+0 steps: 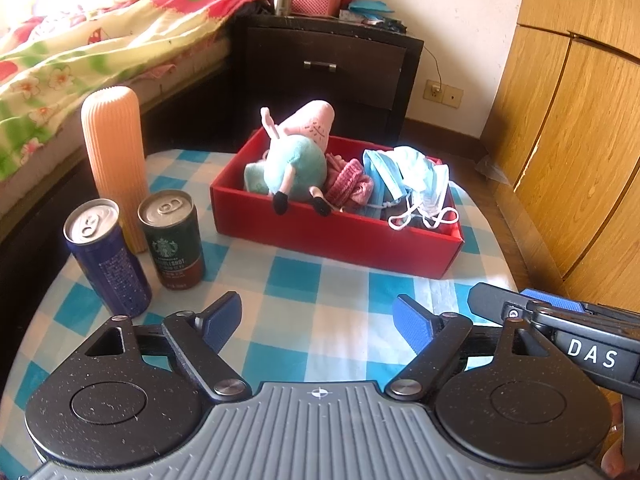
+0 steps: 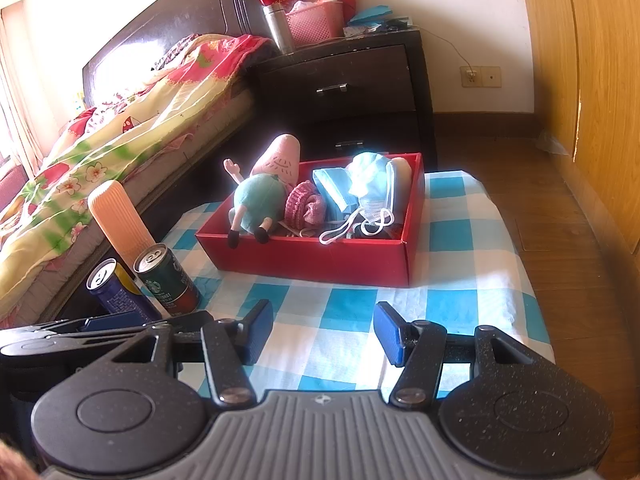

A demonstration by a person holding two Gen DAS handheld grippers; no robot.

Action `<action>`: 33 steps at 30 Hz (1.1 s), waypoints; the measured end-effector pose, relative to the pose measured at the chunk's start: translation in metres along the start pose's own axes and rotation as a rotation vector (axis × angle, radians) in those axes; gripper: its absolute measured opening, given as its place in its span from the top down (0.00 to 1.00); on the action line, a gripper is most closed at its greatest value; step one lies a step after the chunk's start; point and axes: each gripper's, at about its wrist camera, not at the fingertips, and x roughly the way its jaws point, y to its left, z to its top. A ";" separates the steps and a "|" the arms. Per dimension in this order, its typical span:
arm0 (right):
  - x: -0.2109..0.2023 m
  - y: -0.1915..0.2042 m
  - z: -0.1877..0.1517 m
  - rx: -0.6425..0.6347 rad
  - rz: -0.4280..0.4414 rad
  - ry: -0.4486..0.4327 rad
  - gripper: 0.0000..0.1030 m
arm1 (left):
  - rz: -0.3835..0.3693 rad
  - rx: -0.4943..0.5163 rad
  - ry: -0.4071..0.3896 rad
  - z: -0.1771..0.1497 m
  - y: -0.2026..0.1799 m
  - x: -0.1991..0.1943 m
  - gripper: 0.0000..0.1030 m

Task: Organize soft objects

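A red box (image 1: 336, 236) (image 2: 312, 256) stands on the blue-checked table. In it lie a plush pig (image 1: 296, 156) (image 2: 260, 196) with its legs over the front wall, a pink knitted piece (image 1: 350, 184) (image 2: 305, 204) and several blue face masks (image 1: 408, 176) (image 2: 360, 184) with white ear loops. My left gripper (image 1: 318, 322) is open and empty, low over the cloth in front of the box. My right gripper (image 2: 324, 332) is open and empty, also in front of the box. The right gripper shows at the right edge of the left wrist view (image 1: 560, 320).
A ribbed peach cylinder (image 1: 116, 160) (image 2: 118, 216), a blue can (image 1: 104, 256) (image 2: 116, 288) and a green coffee can (image 1: 172, 236) (image 2: 166, 276) stand at the table's left. A bed (image 1: 80, 60) lies to the left, a dark nightstand (image 1: 332, 68) behind, a wooden wardrobe (image 1: 568, 140) to the right.
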 end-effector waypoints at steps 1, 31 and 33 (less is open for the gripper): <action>0.000 0.000 0.000 0.001 0.002 -0.003 0.68 | 0.000 -0.004 -0.004 0.000 0.000 0.000 0.18; -0.009 -0.008 0.005 0.054 0.018 -0.065 0.57 | -0.090 -0.113 0.110 -0.005 0.019 0.017 0.05; -0.010 -0.009 0.005 0.058 0.016 -0.069 0.57 | -0.111 -0.139 0.116 -0.007 0.021 0.018 0.05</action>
